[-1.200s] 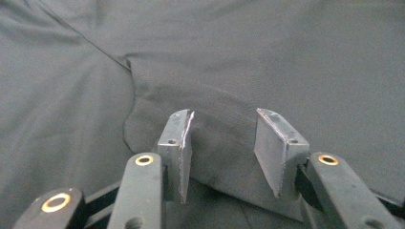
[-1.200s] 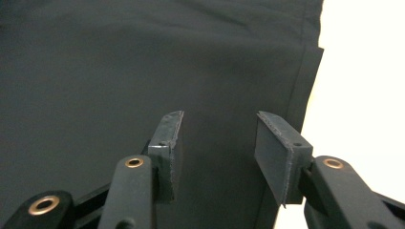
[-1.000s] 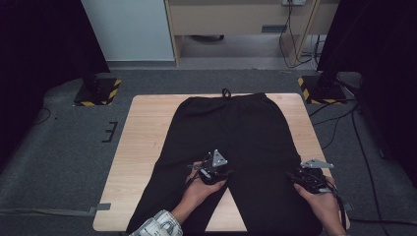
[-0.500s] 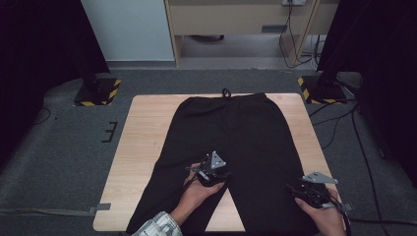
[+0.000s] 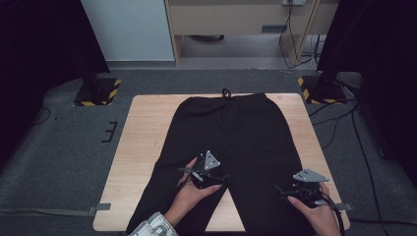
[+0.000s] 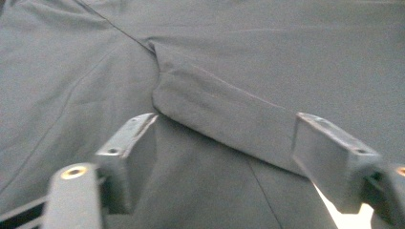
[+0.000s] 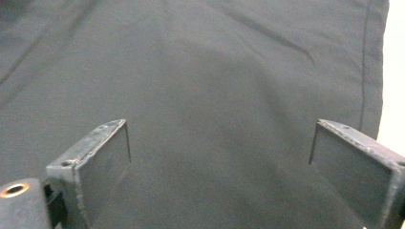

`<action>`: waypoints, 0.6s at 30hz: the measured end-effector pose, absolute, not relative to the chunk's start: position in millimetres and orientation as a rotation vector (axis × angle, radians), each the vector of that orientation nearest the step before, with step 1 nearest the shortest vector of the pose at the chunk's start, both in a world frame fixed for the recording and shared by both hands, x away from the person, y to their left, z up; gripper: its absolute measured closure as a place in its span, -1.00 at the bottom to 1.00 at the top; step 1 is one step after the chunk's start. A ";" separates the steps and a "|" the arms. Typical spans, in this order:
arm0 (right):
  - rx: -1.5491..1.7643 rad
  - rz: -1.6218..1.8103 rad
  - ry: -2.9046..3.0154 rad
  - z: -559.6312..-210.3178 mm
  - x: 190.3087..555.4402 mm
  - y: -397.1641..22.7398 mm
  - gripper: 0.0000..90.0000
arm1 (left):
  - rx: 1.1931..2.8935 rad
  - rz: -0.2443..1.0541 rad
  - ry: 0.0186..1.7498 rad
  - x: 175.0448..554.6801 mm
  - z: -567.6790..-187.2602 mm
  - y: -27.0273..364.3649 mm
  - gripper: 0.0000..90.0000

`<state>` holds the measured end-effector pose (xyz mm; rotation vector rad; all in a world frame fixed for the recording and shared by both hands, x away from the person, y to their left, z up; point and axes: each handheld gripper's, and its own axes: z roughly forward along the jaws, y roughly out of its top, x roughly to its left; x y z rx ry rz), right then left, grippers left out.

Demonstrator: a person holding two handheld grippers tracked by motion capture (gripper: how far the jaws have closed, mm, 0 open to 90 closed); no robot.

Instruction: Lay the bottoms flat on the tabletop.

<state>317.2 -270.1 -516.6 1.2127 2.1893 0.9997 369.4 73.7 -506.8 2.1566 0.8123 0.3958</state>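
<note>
Black trousers (image 5: 236,132) lie flat on the wooden table (image 5: 142,142), waistband at the far side and legs toward me. My left gripper (image 5: 196,172) hovers over the crotch, where a fold of cloth (image 6: 215,109) runs between the legs. Its jaws have just been opening and stand wide in the left gripper view (image 6: 224,119), with no cloth pinched. My right gripper (image 5: 291,189) is over the right leg near the table's front right. Its jaws have also just been opening and stand apart (image 7: 222,124) above smooth fabric, with the leg's side seam (image 7: 365,62) at the right.
A drawstring loop (image 5: 225,92) pokes out past the waistband at the table's far edge. Bare wood lies left of the trousers and along the right edge (image 5: 314,142). Stands with yellow-black feet (image 5: 98,92) sit on the floor beyond both far corners, and cables (image 5: 344,123) trail at the right.
My right hand has drawn back toward the near edge of the table. My left hand has shifted slightly left. The trousers lie as before.
</note>
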 end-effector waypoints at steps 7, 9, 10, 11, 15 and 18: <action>1.242 1.022 2.131 -507.7 325.9 -285.8 -0.84 | 2.113 0.395 0.885 371.3 -498.8 103.9 -0.70; 1.268 1.025 2.116 -505.8 328.7 -292.1 -0.84 | 2.106 0.409 0.902 371.4 -496.6 114.8 -0.71; 1.279 1.024 2.107 -505.1 330.5 -295.5 -0.84 | 2.100 0.416 0.913 371.1 -495.4 121.5 -0.72; 1.287 1.021 2.094 -504.8 332.7 -299.5 -0.84 | 2.097 0.415 0.919 370.9 -494.9 125.6 -0.72; 1.324 1.025 2.082 -505.7 337.9 -308.8 -0.83 | 2.084 0.412 0.948 368.0 -493.7 145.2 -0.74; 1.342 1.019 2.103 -509.4 339.9 -310.0 -0.82 | 2.096 0.406 0.961 366.5 -495.5 154.1 -0.76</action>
